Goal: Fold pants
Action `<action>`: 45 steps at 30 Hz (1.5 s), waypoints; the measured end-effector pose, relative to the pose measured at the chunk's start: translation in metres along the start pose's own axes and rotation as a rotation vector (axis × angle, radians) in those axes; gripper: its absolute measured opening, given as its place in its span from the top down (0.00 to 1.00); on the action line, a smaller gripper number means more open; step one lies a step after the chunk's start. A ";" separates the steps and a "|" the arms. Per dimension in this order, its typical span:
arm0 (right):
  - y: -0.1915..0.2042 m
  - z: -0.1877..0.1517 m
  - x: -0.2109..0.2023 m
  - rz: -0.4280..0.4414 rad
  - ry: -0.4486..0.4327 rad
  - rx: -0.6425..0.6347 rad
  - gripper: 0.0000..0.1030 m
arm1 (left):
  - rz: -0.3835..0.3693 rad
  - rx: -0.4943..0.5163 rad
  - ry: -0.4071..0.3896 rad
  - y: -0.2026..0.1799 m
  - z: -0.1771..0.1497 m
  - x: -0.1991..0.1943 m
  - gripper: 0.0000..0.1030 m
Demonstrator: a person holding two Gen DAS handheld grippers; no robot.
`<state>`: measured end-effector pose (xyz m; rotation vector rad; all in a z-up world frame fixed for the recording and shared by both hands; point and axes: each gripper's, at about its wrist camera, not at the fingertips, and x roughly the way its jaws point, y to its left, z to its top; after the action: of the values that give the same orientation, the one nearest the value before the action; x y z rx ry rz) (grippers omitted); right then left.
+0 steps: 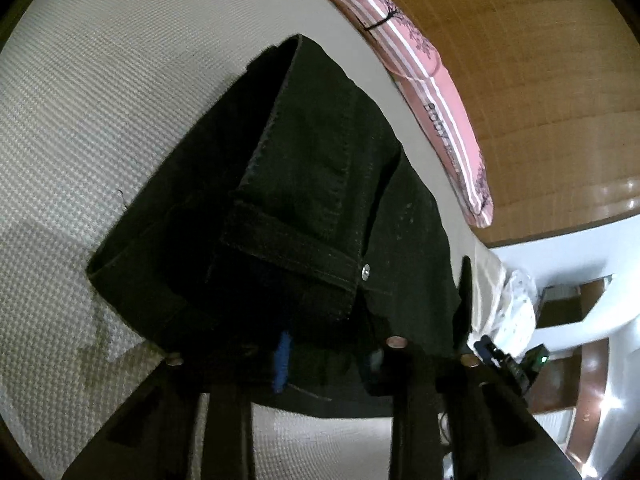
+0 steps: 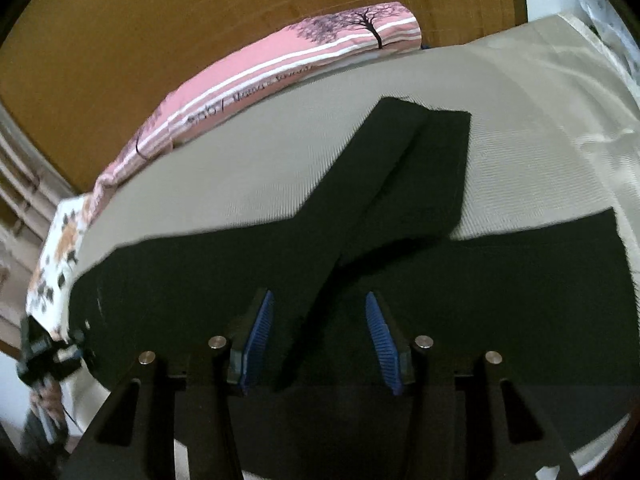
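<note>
Black pants (image 2: 420, 184) lie on a white woven bed cover (image 2: 240, 176), the legs stretching away. My right gripper (image 2: 320, 340) is open, its blue pads (image 2: 260, 332) standing apart just above the dark cloth. In the left wrist view the waistband end of the pants (image 1: 296, 184), with a metal button (image 1: 365, 269), hangs folded over in front of the camera. My left gripper (image 1: 324, 356) sits in the cloth; one blue pad (image 1: 282, 360) shows and the other is hidden by fabric, so the jaws look closed on the pants.
A pink striped pillow (image 2: 280, 68) with a tree print lies along the far edge of the bed against a wooden headboard (image 1: 520, 80). A floral pillow (image 2: 56, 256) sits at the left. My other gripper (image 1: 508, 360) shows at the right of the left wrist view.
</note>
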<state>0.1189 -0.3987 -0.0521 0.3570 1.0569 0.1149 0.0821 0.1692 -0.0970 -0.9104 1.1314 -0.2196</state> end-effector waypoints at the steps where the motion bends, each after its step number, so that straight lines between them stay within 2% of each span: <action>1: 0.001 0.008 0.006 -0.006 -0.005 0.005 0.56 | 0.008 0.002 0.000 -0.001 0.002 0.003 0.78; 6: -0.010 0.039 0.029 -0.051 -0.002 0.018 0.57 | 0.040 0.020 0.004 -0.002 0.004 0.005 0.81; 8: -0.019 0.050 0.038 -0.091 0.004 0.043 0.59 | 0.046 0.023 0.005 -0.002 0.006 0.005 0.81; 12: -0.035 0.067 0.054 -0.113 0.015 0.100 0.59 | 0.055 0.013 0.009 0.000 0.011 0.006 0.81; 15: -0.044 0.077 0.064 -0.111 0.028 0.132 0.59 | 0.062 0.011 0.009 0.002 0.013 0.005 0.81; 20: -0.055 0.090 0.080 -0.041 0.039 0.215 0.62 | 0.088 0.024 0.008 0.002 0.017 0.003 0.81; 23: -0.056 0.095 0.085 0.004 0.045 0.237 0.80 | 0.103 0.035 0.012 0.002 0.018 0.003 0.81; 24: -0.055 0.094 0.084 0.009 0.038 0.236 0.92 | 0.105 0.037 0.013 0.002 0.019 0.004 0.81; 25: -0.054 0.094 0.081 0.008 0.031 0.234 0.92 | 0.113 0.044 0.014 0.001 0.019 0.004 0.81; 27: -0.051 0.093 0.071 0.013 -0.003 0.229 0.95 | 0.124 0.057 0.017 0.000 0.020 0.004 0.81; 31: -0.047 0.090 0.033 -0.036 -0.093 0.231 0.96 | 0.134 0.079 0.027 -0.003 0.022 0.001 0.82; 34: -0.045 0.080 -0.007 -0.114 -0.157 0.216 0.96 | 0.154 0.124 0.041 -0.009 0.024 0.002 0.82; 39: -0.062 0.038 -0.073 -0.251 -0.213 0.261 0.97 | 0.166 0.187 0.065 -0.014 0.026 0.000 0.82; 45: -0.096 -0.026 -0.112 -0.322 -0.210 0.400 0.97 | 0.165 0.258 0.089 -0.020 0.025 -0.009 0.83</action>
<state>0.0340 -0.5116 -0.0035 0.5408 0.9122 -0.4196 0.1051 0.1749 -0.0732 -0.5803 1.2223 -0.2659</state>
